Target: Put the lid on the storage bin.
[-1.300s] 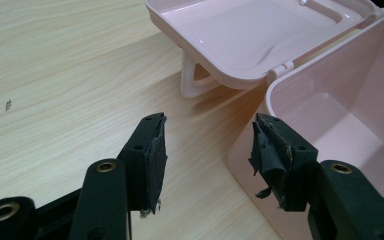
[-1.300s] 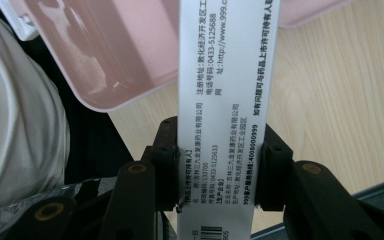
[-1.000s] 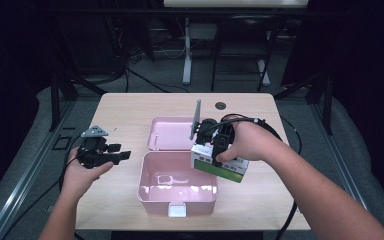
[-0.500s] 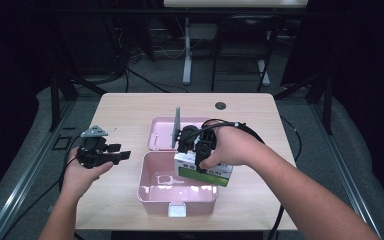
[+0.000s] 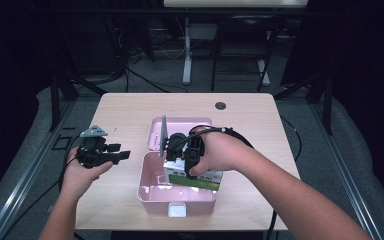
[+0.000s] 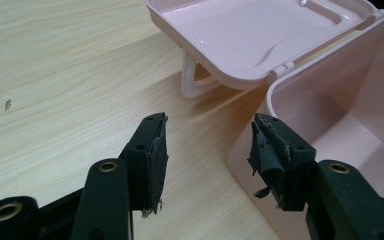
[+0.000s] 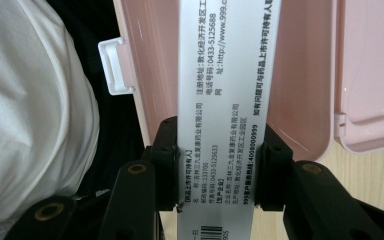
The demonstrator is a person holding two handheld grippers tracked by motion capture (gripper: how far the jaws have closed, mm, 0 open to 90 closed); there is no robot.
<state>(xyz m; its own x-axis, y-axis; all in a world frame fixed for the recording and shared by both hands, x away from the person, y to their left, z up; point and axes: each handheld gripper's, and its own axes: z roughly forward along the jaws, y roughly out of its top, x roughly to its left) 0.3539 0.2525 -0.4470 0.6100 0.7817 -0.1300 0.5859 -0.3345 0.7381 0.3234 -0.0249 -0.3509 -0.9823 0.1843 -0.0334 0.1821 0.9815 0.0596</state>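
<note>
carton (image 5: 194, 177): sitting at frame centre, over the open pink box (image 5: 150, 197), long axis running along the box. right gripper (image 5: 176, 150) is pinching its narrow faces (image 7: 220, 150); nearer hand. left gripper (image 5: 122, 155): jaws spread, holding nothing, idling at left of frame just beside the box wall (image 6: 280, 165).

Dark room, wooden table (image 5: 130, 105), grey floor (image 5: 200, 85)
</note>
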